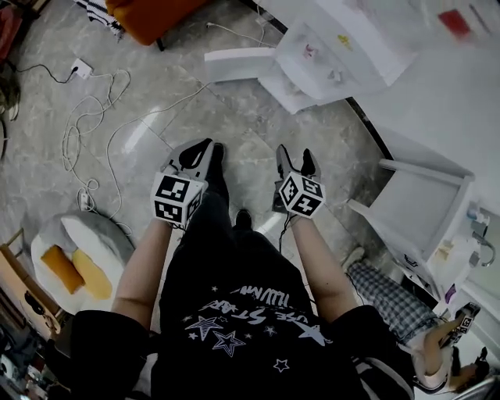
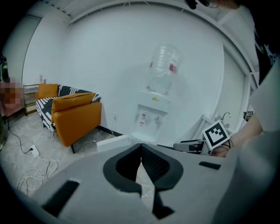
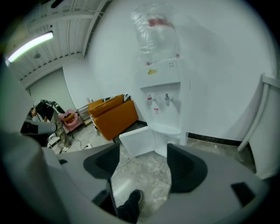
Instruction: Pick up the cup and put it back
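No cup shows in any view. The person stands on a marble floor and holds both grippers out at waist height. In the head view, my left gripper (image 1: 201, 148) points forward with its dark pads together. The left gripper view confirms this: the left gripper (image 2: 141, 148) is shut with its tips touching and nothing between them. My right gripper (image 1: 297, 156) is beside it, a hand's width to the right. Its jaws stand wide apart in the right gripper view, where the right gripper (image 3: 142, 159) is open over bare floor and the person's shoe (image 3: 133, 199).
A white water dispenser (image 1: 336, 47) with a bottle on top stands ahead against the wall, a white panel (image 1: 238, 58) beside its base. An orange sofa (image 1: 148, 16) is far left, white cables (image 1: 86, 117) lie on the floor, and a white rack (image 1: 422, 211) stands at the right.
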`<state>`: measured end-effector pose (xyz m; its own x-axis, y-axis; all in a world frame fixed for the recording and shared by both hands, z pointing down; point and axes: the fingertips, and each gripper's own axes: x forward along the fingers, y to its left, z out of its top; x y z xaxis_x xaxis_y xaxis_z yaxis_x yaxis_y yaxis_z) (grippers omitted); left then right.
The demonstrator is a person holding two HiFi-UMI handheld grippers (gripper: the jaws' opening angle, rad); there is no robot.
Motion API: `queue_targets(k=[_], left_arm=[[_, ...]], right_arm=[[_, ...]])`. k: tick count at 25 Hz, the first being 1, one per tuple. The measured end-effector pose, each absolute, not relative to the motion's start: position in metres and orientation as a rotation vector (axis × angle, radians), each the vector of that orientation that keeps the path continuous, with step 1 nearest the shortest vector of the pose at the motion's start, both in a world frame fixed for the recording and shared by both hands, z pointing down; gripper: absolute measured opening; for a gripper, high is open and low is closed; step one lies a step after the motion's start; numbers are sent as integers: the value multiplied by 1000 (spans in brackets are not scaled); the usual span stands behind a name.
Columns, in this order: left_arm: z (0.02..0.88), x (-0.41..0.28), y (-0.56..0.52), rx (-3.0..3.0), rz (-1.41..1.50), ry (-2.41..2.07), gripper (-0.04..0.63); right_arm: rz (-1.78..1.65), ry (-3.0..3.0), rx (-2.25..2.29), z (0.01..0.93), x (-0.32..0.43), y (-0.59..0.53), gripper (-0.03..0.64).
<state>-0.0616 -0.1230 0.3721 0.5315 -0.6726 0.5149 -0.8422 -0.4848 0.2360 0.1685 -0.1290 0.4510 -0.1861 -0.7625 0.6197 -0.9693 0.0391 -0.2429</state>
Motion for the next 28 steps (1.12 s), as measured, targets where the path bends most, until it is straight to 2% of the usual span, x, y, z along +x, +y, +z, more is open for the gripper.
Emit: queue_targets(k=[8,15,22,28], left_arm=[[482,-60,-191,2354,581,-1225,9],[587,-69,-224,2339,543,-1218,9],[680,-89,-276,2338,533,-1260,9],[740,-96,-323,2370,477,-1276,9]], right_arm=[[927,-1933,1818,561,155,-193,305],[935,-1820,1887,687,192,-225,271],[912,-1739,1982,793,230,-284,196],[828,-1746,2077,851,245,-349,175]])
